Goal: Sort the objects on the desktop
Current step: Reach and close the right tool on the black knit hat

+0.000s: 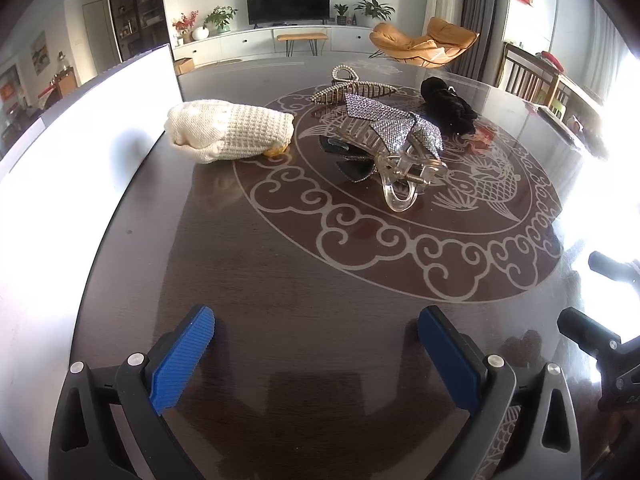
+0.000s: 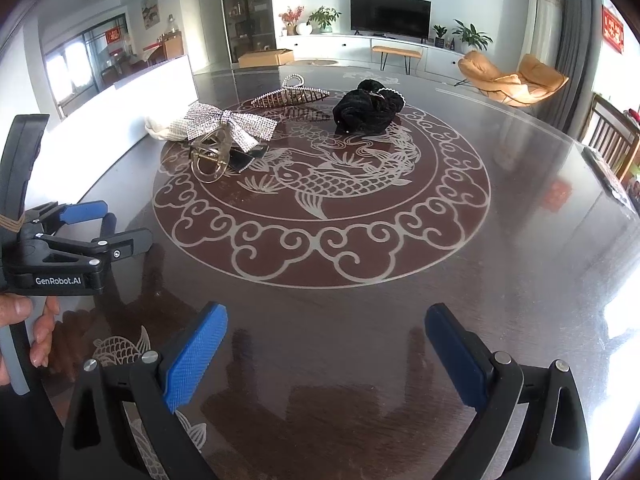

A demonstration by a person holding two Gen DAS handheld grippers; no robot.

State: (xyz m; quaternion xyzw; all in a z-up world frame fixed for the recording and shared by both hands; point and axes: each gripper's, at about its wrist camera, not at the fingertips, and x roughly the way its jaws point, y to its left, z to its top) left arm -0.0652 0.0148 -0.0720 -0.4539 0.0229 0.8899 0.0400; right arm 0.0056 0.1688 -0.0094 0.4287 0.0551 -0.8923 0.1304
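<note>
Both tongs wide, holding nothing: left gripper and right gripper low over the table. Ahead of the left: bow clip. Further left, sock; behind, pearl clip; right, scrunchie.

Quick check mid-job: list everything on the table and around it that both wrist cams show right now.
knit pouch: 1, cream, table's left side beside the white box
bow hair claw: 1, silver rhinestone bow on clear clip, over the fish inlay
pearl hair claw: 1, gold-toned, behind the bow claw
scrunchie: 1, black, right of the claws
white box: 1, white, left table edge
table: 1, dark with pale fish inlay
left gripper: 1, blue pads, open, empty
right gripper: 1, blue pads, open, empty
</note>
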